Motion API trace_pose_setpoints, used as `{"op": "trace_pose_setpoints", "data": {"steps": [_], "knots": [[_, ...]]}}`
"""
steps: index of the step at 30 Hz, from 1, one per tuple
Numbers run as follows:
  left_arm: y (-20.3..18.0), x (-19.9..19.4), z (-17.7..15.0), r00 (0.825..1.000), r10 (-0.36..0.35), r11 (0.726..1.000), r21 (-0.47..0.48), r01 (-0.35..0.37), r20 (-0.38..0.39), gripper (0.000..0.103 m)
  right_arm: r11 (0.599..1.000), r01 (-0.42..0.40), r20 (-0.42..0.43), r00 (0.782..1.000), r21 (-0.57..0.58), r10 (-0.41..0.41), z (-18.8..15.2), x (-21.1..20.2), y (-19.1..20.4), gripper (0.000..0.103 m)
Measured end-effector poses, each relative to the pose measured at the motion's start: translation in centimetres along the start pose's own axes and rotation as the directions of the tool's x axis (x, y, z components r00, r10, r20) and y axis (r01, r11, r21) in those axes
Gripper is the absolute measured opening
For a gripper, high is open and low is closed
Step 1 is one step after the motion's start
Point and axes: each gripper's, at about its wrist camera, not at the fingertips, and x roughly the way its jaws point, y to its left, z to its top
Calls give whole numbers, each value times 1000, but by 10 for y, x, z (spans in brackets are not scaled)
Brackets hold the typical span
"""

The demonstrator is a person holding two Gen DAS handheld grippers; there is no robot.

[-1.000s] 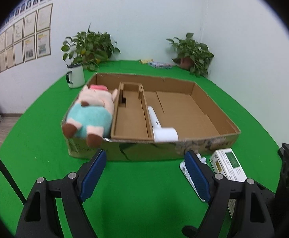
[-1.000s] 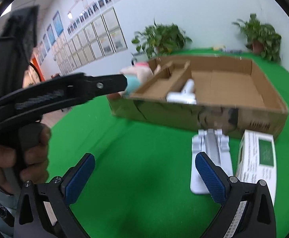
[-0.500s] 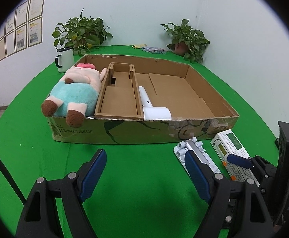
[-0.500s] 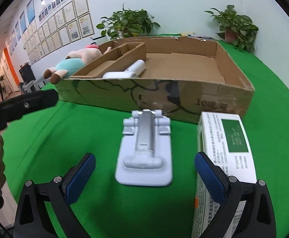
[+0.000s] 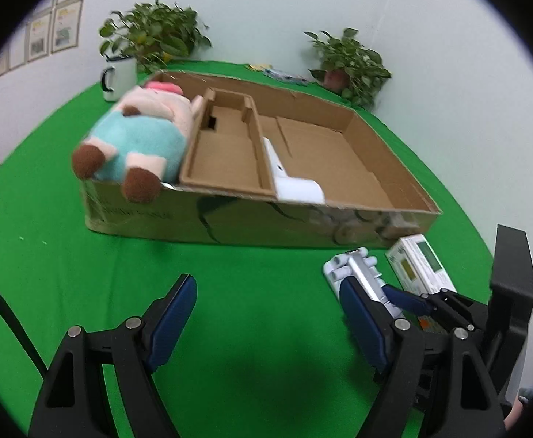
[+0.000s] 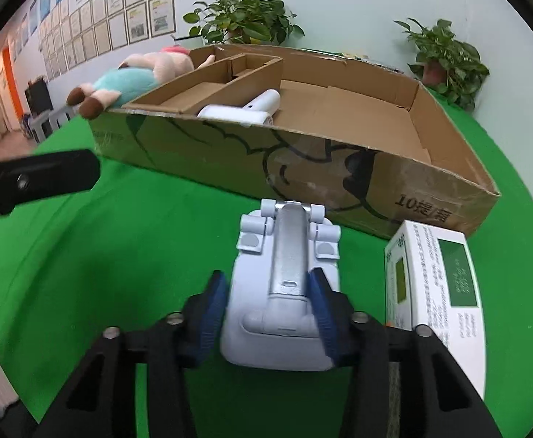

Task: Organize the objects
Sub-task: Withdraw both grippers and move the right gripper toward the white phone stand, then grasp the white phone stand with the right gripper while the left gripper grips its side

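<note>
one stand (image 6: pixel 284 292), one carton (image 6: pixel 434 273), one plush (image 6: pixel 134 80)

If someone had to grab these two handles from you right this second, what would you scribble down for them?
Right gripper: closed around the white folding stand, which lies on the green table in front of the cardboard box; whether the pads grip firmly, I cannot tell.
Left gripper: open, holding nothing, over the table.
Already in the box: plush toy at its left end, white hair dryer beside the inner cardboard tray.
Left outside: the stand and the white-and-green carton to its right.
Likely next: lift the stand into the box's open right section, then the carton.
</note>
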Motion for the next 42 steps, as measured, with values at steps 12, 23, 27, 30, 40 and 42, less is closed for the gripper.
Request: {"op": "trace_pose_setpoints", "data": {"steps": [12, 23, 27, 30, 40, 42], "knots": [[-4, 9, -6, 998, -37, 999, -6, 37, -52, 80, 997, -58, -23, 998, 46, 59, -6, 4, -8, 74], [-2, 17, -33, 961, -205, 978, -68, 195, -185, 80, 973, -208, -1, 978, 104, 209, -51, -36, 22, 86], [-8, 23, -49, 917, -314, 948, -138, 287, -247, 80, 975, -210, 64, 977, 72, 205, -64, -53, 21, 102], [-11, 27, -57, 892, -366, 927, -183, 327, -263, 79, 979, -201, 34, 979, 43, 199, -69, -48, 23, 101], [-11, 20, -63, 875, -424, 896, -249, 368, -234, 79, 991, -136, -9, 991, -7, 136, -72, -38, 43, 86], [-10, 19, -62, 874, -427, 892, -262, 368, -230, 79, 992, -125, -9, 992, 0, 125, -72, -39, 45, 88]]}}
